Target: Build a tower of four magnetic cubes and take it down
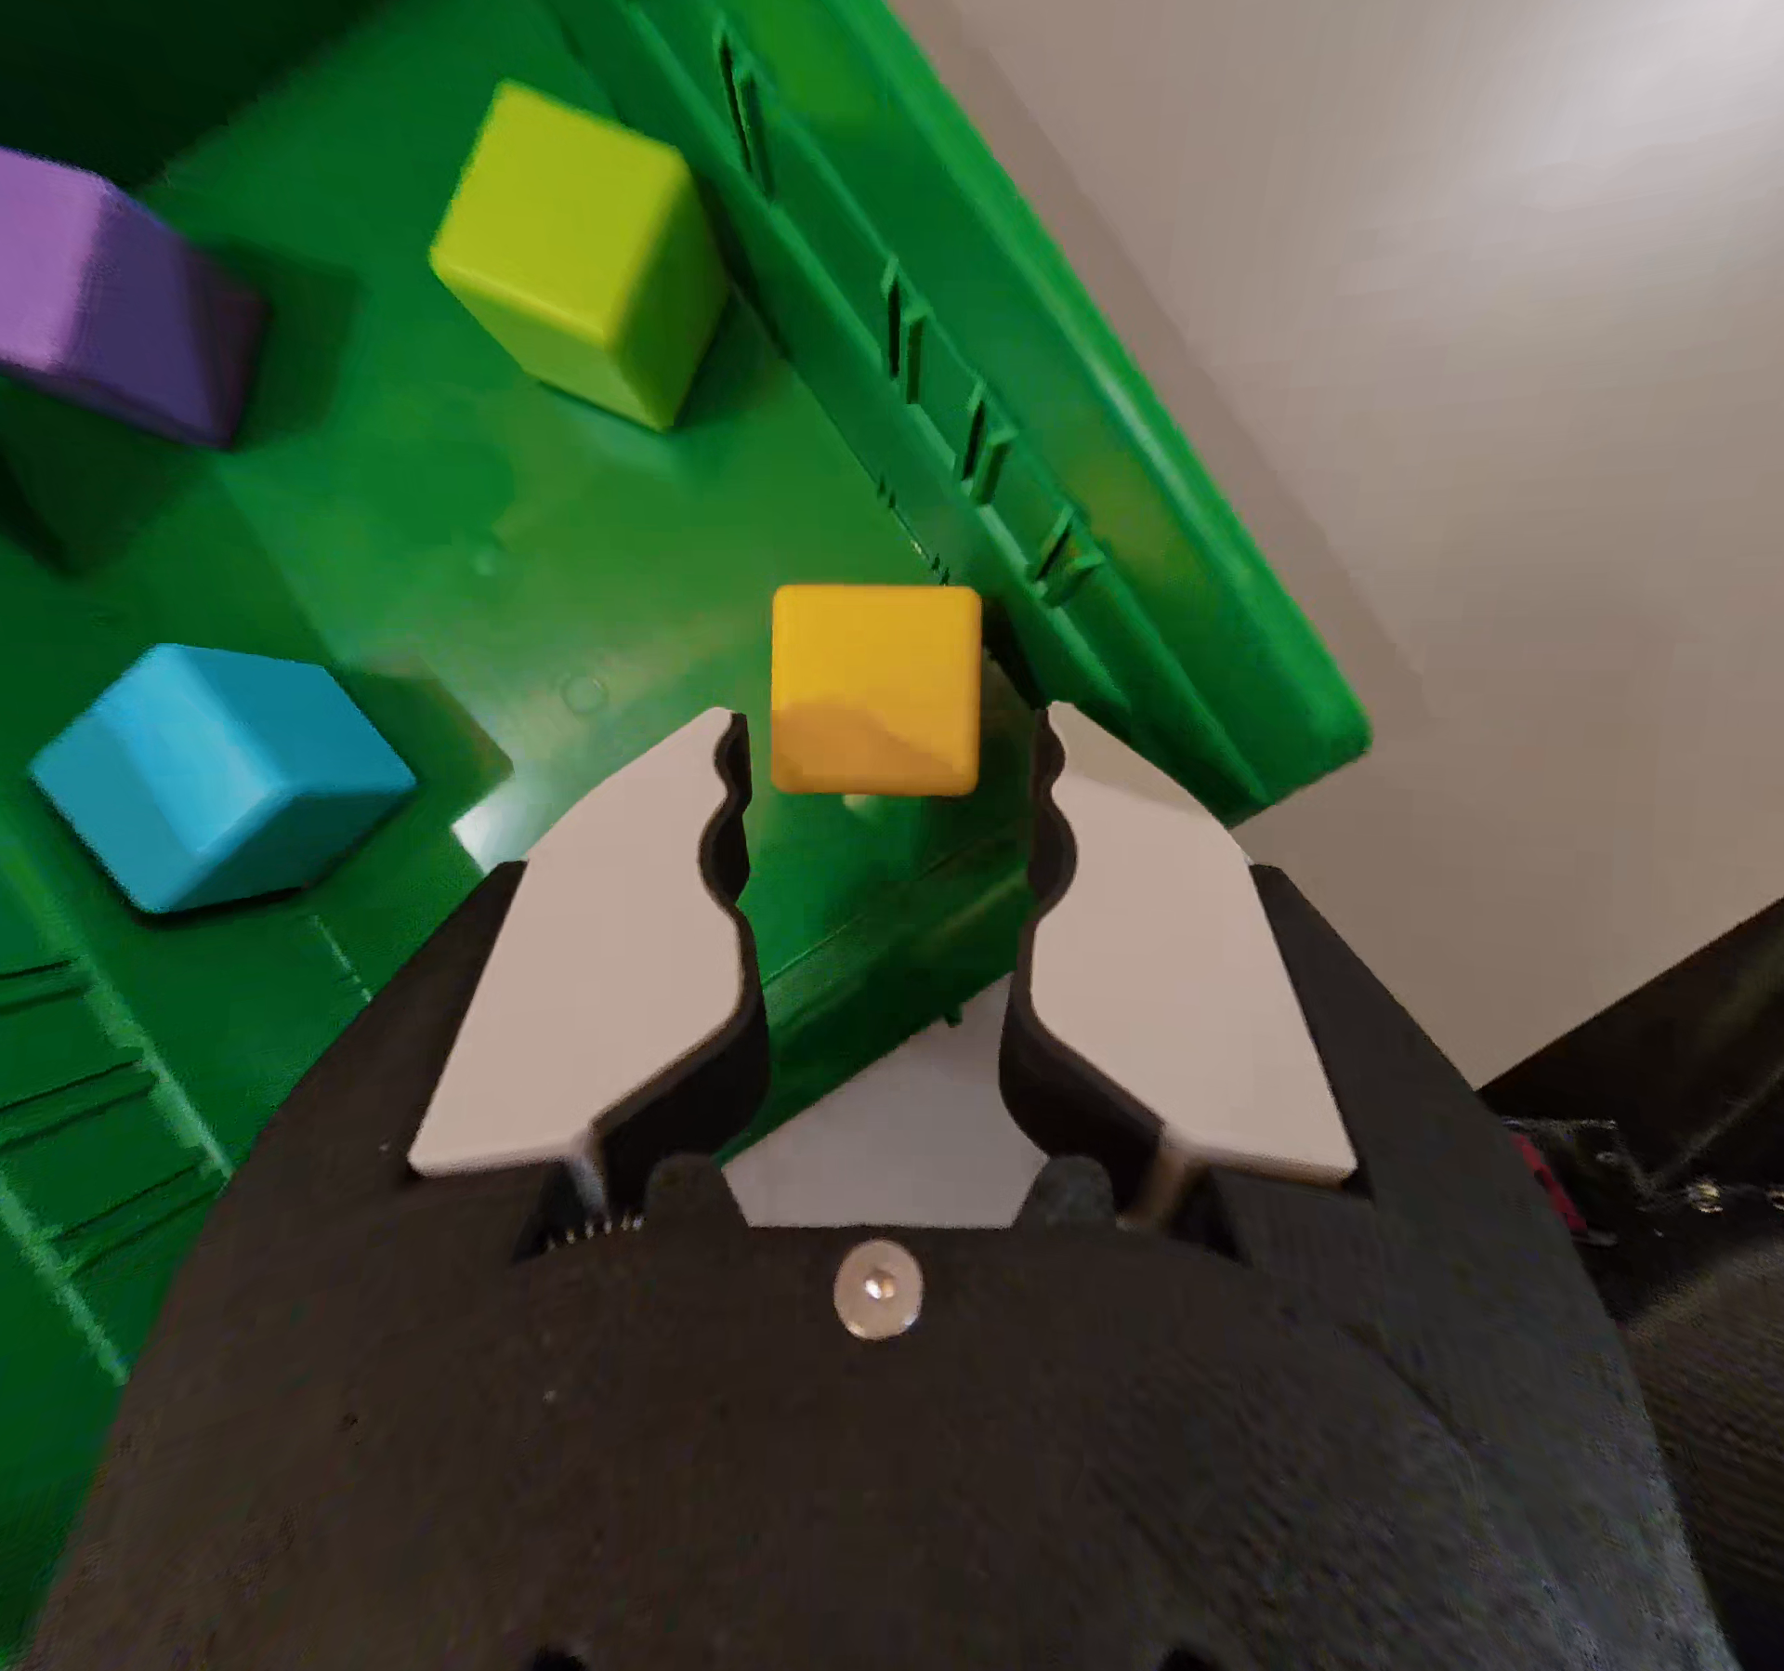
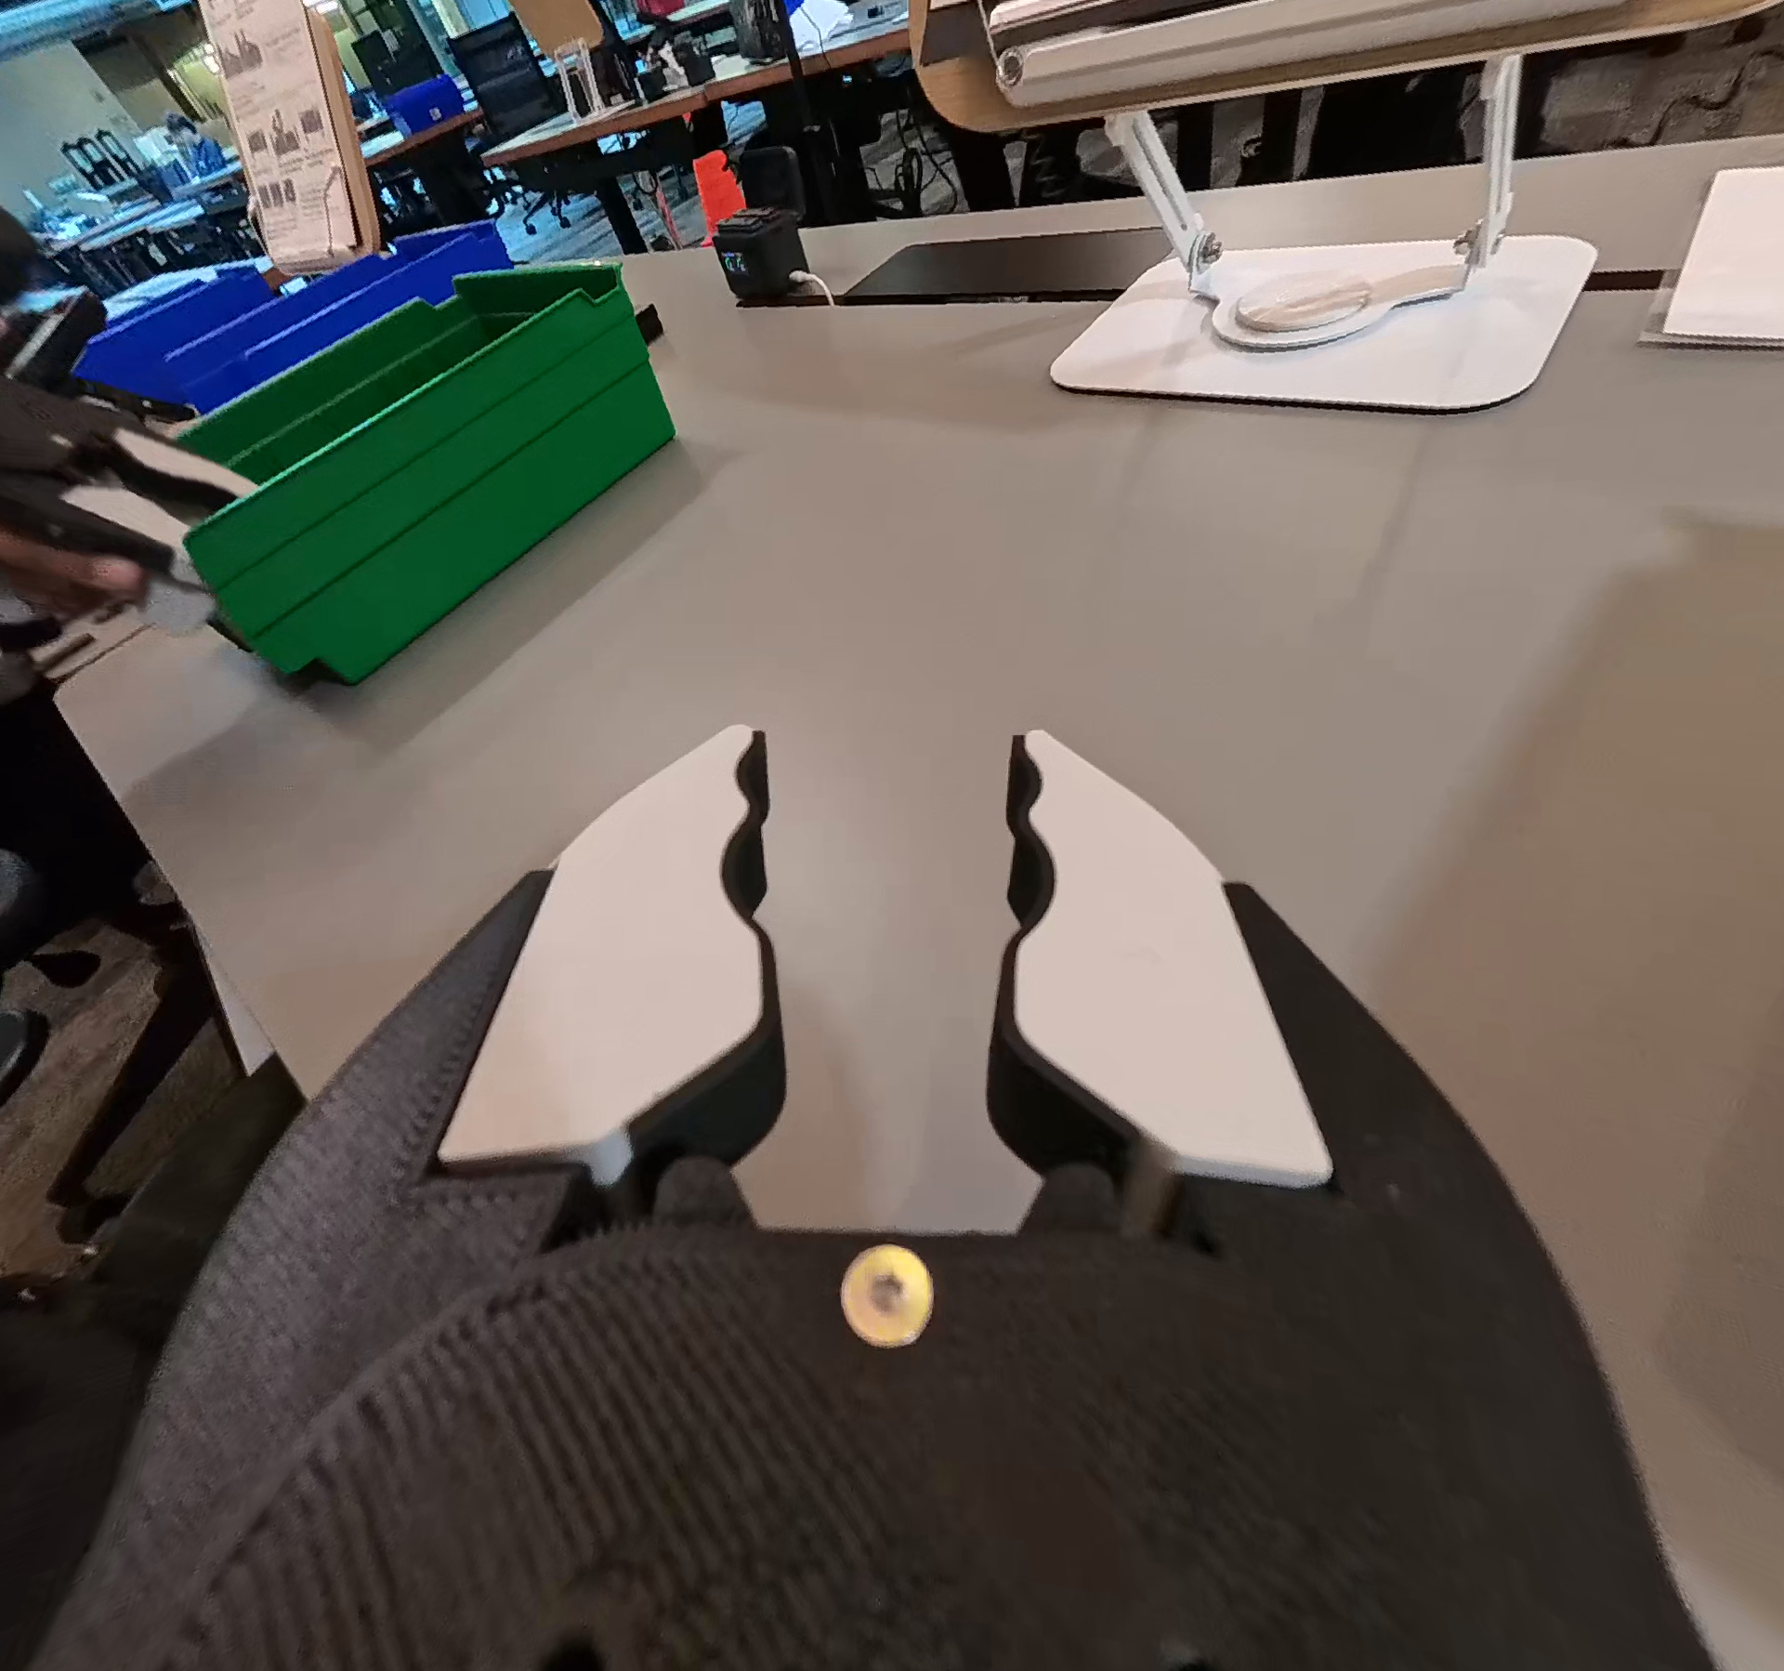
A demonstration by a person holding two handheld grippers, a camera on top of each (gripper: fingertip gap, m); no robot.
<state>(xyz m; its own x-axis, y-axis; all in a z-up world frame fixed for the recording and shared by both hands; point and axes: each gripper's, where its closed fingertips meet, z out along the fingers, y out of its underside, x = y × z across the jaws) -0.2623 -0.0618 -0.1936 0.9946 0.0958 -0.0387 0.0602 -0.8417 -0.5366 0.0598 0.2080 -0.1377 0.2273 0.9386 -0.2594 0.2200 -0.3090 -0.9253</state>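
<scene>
In the left wrist view my left gripper point(image 1: 888, 727) is open above a green bin point(image 1: 1139, 485). A yellow cube point(image 1: 875, 690) lies on the bin floor just beyond the fingertips, in line with the gap, close to the bin's right wall. A lime cube point(image 1: 579, 249), a blue cube point(image 1: 217, 775) and a purple block point(image 1: 106, 292) lie farther in. In the right wrist view my right gripper point(image 2: 888, 756) is open and empty over the grey table point(image 2: 1062, 582). The green bin point(image 2: 434, 476) stands at the left, with the left gripper point(image 2: 125, 505) at its near end.
Blue bins point(image 2: 290, 311) stand behind the green one. A white stand point(image 2: 1332, 321) holding a board sits at the back right, beside a black mat point(image 2: 994, 268) and a small black device point(image 2: 763, 254). A white sheet point(image 2: 1728, 254) lies at far right. The table's left edge is near. The grippers' ends are close to 45 centimeters from one another. To reach the lime cube point(image 1: 579, 249) in a straight line is about 10 centimeters for my left fingers, about 45 centimeters for my right. From my left tips it is roughly 15 centimeters to the purple block point(image 1: 106, 292); from my right, 55 centimeters.
</scene>
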